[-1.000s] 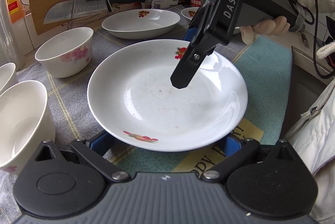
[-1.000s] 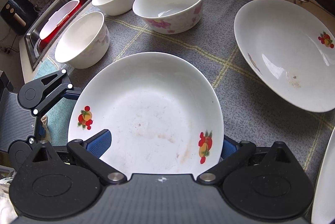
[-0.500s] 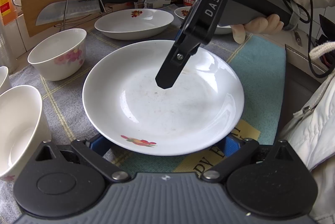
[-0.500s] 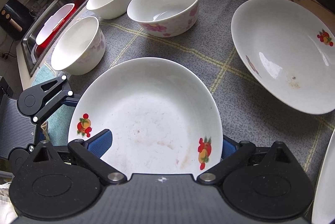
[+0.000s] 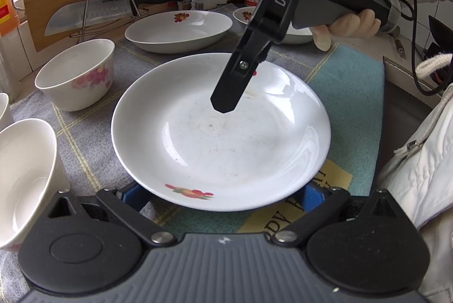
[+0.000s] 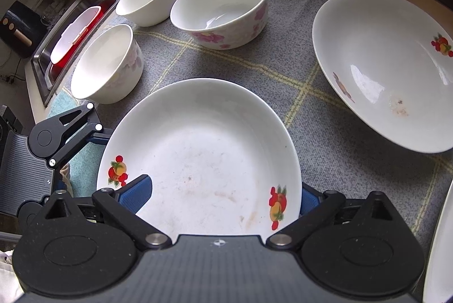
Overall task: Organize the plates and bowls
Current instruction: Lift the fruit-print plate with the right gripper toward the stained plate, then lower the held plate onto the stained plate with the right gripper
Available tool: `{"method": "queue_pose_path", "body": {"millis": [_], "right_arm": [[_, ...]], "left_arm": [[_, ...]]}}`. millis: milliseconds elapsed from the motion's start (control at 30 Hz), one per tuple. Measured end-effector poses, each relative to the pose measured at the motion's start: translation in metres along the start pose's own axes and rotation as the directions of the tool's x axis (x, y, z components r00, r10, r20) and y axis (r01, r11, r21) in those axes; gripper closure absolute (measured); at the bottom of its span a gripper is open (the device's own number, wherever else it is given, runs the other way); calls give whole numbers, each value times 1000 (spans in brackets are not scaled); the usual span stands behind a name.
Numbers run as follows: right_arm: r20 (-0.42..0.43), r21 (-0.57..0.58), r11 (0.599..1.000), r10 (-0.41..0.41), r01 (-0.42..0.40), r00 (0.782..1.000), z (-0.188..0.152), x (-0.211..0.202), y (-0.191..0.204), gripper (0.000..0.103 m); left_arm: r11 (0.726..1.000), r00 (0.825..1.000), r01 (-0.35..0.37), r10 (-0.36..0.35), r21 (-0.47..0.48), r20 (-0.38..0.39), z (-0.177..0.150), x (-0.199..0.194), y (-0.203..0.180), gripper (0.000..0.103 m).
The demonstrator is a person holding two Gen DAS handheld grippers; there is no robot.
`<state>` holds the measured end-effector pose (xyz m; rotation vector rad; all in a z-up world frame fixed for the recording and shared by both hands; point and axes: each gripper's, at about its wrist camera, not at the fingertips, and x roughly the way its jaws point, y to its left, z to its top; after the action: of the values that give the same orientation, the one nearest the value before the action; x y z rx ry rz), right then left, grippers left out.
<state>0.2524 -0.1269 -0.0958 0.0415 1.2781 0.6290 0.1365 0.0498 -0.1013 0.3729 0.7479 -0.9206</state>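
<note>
The right gripper (image 6: 218,194) is spread wide, its blue pads (image 6: 136,192) straddling the near rim of the fruit-printed plate (image 6: 203,150) with one finger inside the dish, though whether they touch it I cannot tell. The left gripper (image 5: 220,197) is likewise spread wide, its blue fingers (image 5: 310,197) under the plate's opposite rim, contact hidden. The plate lies on the grey checked cloth (image 6: 325,139) over the desk, with three bowls (image 6: 220,10) beyond and a second plate (image 6: 382,68) well apart.
</note>
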Motion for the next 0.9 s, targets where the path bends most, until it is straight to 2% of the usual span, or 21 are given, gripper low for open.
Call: {"method": "queue_pose_path", "body": {"millis": [167, 900], "right_arm": [[0, 48, 999, 16, -16, 1000, 1, -1, -4, 0], [19, 34, 999, 30, -30, 999, -1, -12, 0, 0]], "left_arm": [[1000, 1000, -5, 6, 9, -9, 1, 1, -2, 2], [1000, 999, -2, 4, 29, -47, 16, -3, 2, 2]]}}
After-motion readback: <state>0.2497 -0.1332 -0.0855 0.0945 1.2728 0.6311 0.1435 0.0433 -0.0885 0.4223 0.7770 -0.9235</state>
